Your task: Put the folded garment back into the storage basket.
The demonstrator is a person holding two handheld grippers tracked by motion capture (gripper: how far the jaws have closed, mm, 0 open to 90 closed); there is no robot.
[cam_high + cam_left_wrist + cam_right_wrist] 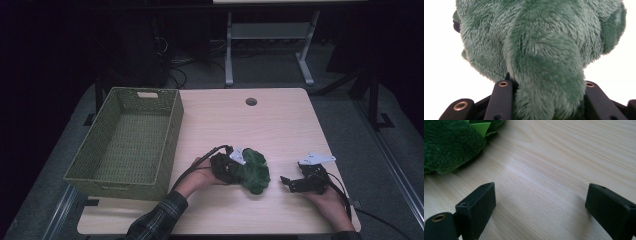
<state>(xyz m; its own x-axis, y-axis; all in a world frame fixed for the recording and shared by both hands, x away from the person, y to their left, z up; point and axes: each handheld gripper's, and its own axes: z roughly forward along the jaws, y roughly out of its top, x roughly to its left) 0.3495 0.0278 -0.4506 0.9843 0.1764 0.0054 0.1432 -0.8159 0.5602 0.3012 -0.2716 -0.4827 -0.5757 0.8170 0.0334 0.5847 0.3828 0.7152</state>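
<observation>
I have the left gripper (231,169) pinching the green plush toy (254,171) right of the basket (131,141), ready for lifting, while the right gripper (289,183) rests spread, empty.

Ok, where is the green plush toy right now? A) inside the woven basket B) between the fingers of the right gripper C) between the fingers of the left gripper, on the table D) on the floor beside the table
C: the left gripper has its fingers on either side of the green plush toy, which lies on the table; the right gripper stands open beside it.
</observation>
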